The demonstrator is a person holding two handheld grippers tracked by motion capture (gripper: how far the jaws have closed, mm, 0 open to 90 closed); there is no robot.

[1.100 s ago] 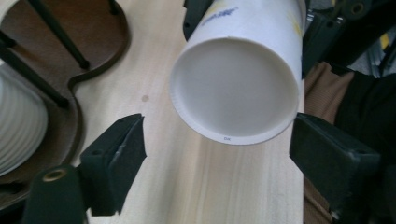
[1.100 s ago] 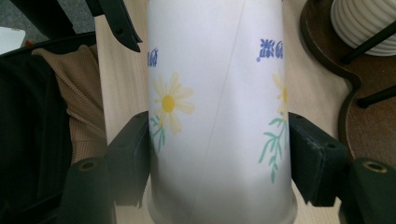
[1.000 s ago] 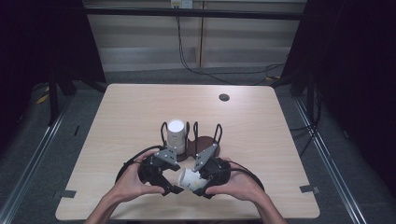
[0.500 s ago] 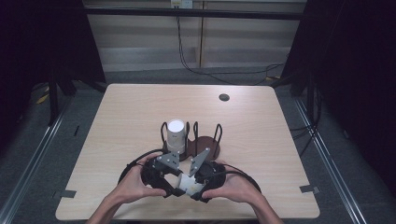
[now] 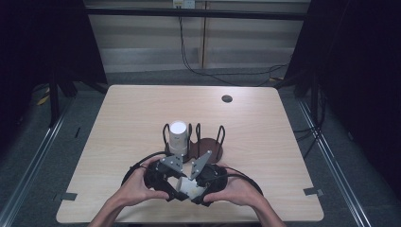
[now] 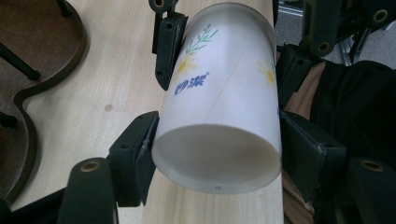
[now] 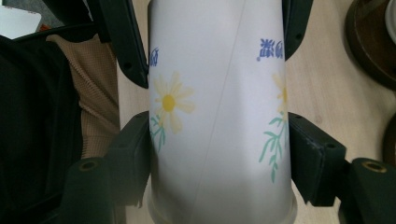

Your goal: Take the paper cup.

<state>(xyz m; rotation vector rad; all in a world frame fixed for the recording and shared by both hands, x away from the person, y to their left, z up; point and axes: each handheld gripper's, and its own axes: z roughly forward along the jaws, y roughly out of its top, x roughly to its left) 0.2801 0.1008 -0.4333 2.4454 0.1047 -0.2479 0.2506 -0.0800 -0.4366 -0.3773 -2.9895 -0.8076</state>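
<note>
Both grippers [image 5: 185,185] — one paper cup [image 6: 219,121]

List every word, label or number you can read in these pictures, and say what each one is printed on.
"妙潔": blue brand characters on the white paper cup with yellow flowers, held between both grippers; legible in the left gripper view.
Same blue print on that cup in the right gripper view: upside down and partly hidden by a jaw.
Tiny mark on the cup's rim: too small to read.
</note>
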